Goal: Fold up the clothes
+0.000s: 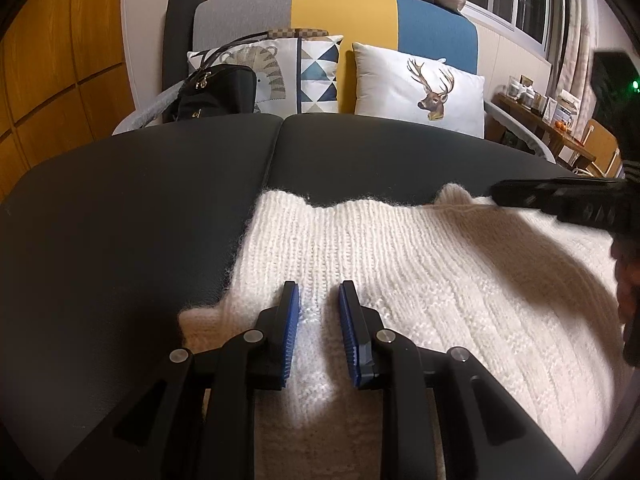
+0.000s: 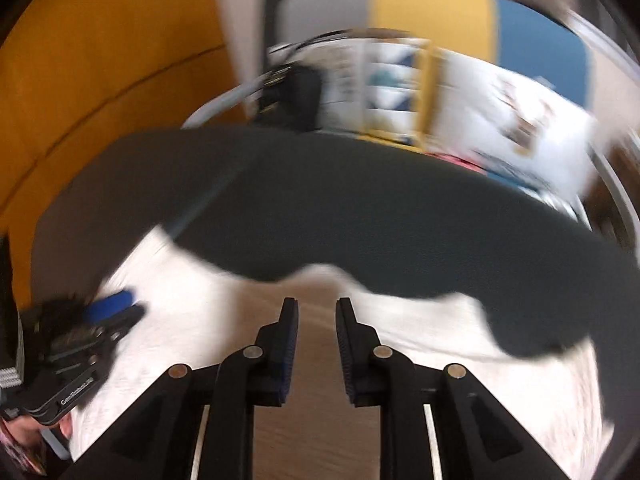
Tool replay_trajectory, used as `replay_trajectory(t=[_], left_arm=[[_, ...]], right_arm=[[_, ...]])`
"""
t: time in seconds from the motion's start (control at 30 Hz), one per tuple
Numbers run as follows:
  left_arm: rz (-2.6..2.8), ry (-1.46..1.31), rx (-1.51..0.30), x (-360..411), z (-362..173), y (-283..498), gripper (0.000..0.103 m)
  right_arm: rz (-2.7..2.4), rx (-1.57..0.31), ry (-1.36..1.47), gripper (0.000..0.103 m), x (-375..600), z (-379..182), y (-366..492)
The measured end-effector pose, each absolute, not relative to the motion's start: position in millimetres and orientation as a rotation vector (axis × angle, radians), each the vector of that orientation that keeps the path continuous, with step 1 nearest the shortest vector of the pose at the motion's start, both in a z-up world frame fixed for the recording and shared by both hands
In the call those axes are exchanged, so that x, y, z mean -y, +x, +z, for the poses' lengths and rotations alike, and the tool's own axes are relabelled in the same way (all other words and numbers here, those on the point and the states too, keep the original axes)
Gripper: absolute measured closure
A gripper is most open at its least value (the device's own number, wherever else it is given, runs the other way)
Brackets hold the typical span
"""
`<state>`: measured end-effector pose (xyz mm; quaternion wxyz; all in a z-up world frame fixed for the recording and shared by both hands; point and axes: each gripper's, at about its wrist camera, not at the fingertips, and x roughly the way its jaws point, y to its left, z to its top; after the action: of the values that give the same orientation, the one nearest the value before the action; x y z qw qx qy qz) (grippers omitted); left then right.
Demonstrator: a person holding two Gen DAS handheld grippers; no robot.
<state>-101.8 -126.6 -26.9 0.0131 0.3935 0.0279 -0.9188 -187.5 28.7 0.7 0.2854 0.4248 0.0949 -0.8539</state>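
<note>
Sweater (image 1: 400,280), white chunky knit, is lying flat on the black padded table (image 1: 140,220), and everything below is placed relative to that sweater. It's sitting on the near half of the table, stretching toward the right edge in the left wrist view, w/ bare black padding showing on its left and along its far side.

Left gripper (image 1: 319,304) is hovering right over the sweater's near left part, jaws sitting slightly apart w/ the knit showing in the gap under them. Can't tell if the blue pads are actually pinching any fabric, it looks flat there.

Right gripper (image 2: 317,316) is over the sweater's far edge, jaws apart, nothing clamped btwn them; the knit is spreading out on both sides and a tan strip is showing in the gap. That view is blurring badly so details are iffy.

Beyond the sweater and table: a sofa (image 1: 344,8) w/ a deer cushion (image 1: 420,88) and a black bag (image 1: 218,92).
</note>
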Motion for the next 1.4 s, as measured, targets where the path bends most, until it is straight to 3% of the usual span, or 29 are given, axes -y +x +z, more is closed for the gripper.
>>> replay_trajectory(t=[0.13, 0.57, 0.73, 0.87, 0.97, 1.0, 1.03, 1.17, 1.23, 1.33, 1.4], left_arm=[[-2.866, 1.226, -0.101, 128, -28, -101, 0.08], [-2.869, 1.224, -0.112, 127, -30, -101, 0.08], [-2.85, 1.294, -0.171, 133, -24, -102, 0.08], [-2.828, 1.271, -0.193, 119, -3, -91, 0.079], [-2.883, 1.228, -0.219, 94, 4, -80, 0.065], [-2.901, 1.213, -0.204, 84, 3, -78, 0.052], [-2.932, 1.198, -0.166, 71, 0, -76, 0.045], [-2.895, 1.194, 0.217, 31, -28, -80, 0.045], [-2.881, 1.165, 0.282, 32, -41, -78, 0.038], [-2.84, 1.195, 0.111, 52, -41, -82, 0.019], [-2.829, 1.214, 0.056, 58, -38, -81, 0.019]], right_arm=[[-2.238, -0.348, 1.182, 0.083, 6, -20, -198], [-2.297, -0.201, 1.221, 0.079, 0, -38, -217], [-2.334, 0.163, 1.095, 0.078, -66, -6, -172], [-2.412, 0.28, 1.087, 0.078, -128, -9, -124], [-2.489, 0.319, 1.143, 0.078, -164, -29, -97], [-2.485, 0.347, 1.152, 0.078, -174, -35, -89], [-2.478, 0.367, 1.15, 0.078, -180, -40, -83], [-2.535, 0.235, 1.132, 0.081, -186, -52, -70], [-2.594, 0.104, 1.116, 0.087, -183, -59, -65], [-2.613, 0.141, 1.084, 0.086, -184, -61, -60], [-2.605, 0.249, 1.054, 0.083, -194, -54, -52]])
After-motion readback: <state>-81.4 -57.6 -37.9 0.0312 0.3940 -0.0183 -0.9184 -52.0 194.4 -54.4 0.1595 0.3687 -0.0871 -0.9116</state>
